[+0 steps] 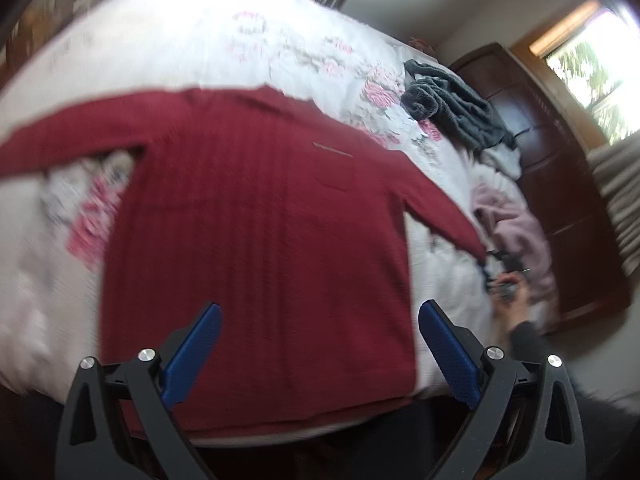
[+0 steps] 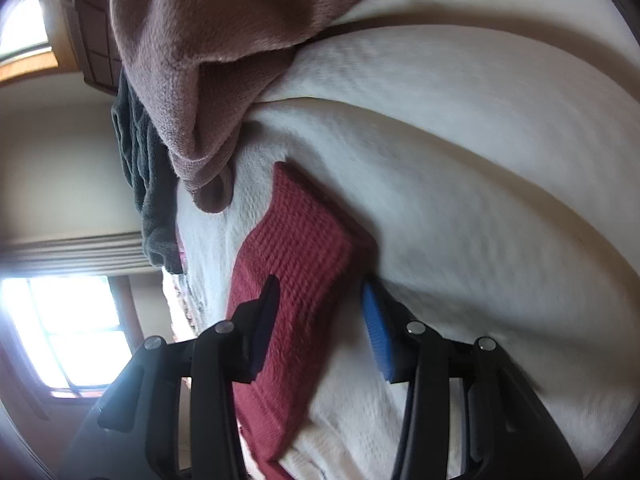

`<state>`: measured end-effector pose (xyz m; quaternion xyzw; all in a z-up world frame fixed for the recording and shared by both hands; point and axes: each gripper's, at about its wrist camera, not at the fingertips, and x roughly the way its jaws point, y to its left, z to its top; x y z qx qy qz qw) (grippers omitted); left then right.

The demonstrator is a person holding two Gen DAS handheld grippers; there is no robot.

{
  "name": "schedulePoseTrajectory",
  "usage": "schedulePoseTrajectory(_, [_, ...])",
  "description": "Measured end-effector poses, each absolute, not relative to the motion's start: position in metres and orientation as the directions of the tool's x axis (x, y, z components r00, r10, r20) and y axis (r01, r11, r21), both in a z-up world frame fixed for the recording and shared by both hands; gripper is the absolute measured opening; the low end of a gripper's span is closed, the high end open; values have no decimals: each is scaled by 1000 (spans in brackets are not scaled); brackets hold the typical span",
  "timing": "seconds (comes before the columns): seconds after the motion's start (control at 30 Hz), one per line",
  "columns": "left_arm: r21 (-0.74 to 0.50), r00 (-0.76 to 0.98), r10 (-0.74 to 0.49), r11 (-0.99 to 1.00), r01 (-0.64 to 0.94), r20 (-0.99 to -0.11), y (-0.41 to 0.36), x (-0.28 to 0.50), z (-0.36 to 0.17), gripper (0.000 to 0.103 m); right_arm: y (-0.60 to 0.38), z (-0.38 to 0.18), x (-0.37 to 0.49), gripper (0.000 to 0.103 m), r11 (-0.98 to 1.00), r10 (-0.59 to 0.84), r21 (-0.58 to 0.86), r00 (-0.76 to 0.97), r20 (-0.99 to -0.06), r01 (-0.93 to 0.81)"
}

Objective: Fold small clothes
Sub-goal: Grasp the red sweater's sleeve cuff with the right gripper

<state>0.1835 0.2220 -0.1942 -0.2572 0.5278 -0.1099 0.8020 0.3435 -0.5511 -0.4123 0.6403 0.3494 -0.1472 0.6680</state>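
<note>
Left wrist view looks down over a dark red sweater spread flat on a bed with a white floral cover, its sleeves reaching out to either side. The left gripper hangs above the sweater's lower hem, jaws spread wide and holding nothing; the garment's body fills the space ahead of them. Beyond the jaws and off to the right lies a crumpled dark grey garment, and nearer on that same side a pink fleecy garment bunches up beside a dark wooden cabinet. At the tip of the right sleeve a person's hand with the other tool shows, blurred.

Right wrist view, rolled sideways, shows what the first cannot: the right gripper with the red sleeve cuff lying between its jaws, which stand apart on either side of the cloth rather than pinching it. Just ahead of the jaws the pink garment's folds crowd close to the cuff, the grey one sits beyond to the left, and white bedding rises on the right. A bright window sits left of the jaws.
</note>
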Motion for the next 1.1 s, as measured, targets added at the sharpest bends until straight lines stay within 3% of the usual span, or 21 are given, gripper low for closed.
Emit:
schedulePoseTrajectory(0.13, [-639, 407, -536, 749, -175, -740, 233, 187, -213, 99, -558, -414, 353, 42, 137, 252, 760, 720, -647, 635])
schedulePoseTrajectory(0.2, [-665, 411, -551, 714, -218, -726, 241, 186, -221, 99, -560, -411, 353, 35, 150, 256, 754, 711, -655, 640])
schedulePoseTrajectory(0.23, [-669, 413, -550, 705, -236, -726, 244, 185, -224, 99, -561, -409, 354, 22, 166, 261, 752, 707, -658, 638])
schedulePoseTrajectory(0.27, [-662, 415, -536, 700, -269, -735, 250, 183, -227, 99, -562, -406, 358, 17, 179, 270, 753, 704, -657, 633])
schedulePoseTrajectory(0.33, [-624, 424, -480, 710, -325, -768, 262, 179, -230, 99, -559, -394, 360, 15, 226, 256, 738, 692, -675, 636])
schedulePoseTrajectory(0.53, [-611, 510, -407, 717, -336, -758, 288, 166, -220, 99, -512, -310, 380, 14, 435, 243, 739, 723, -647, 515])
schedulePoseTrajectory(0.73, [-653, 516, -449, 683, -328, -729, 309, 163, -218, 99, -424, -229, 413, 14, 616, 294, 705, 728, -619, 351])
schedulePoseTrajectory(1.1, [-703, 478, -534, 639, -313, -698, 330, 182, -232, 99, -245, -186, 455, 14, 699, 490, 709, 660, -569, 92])
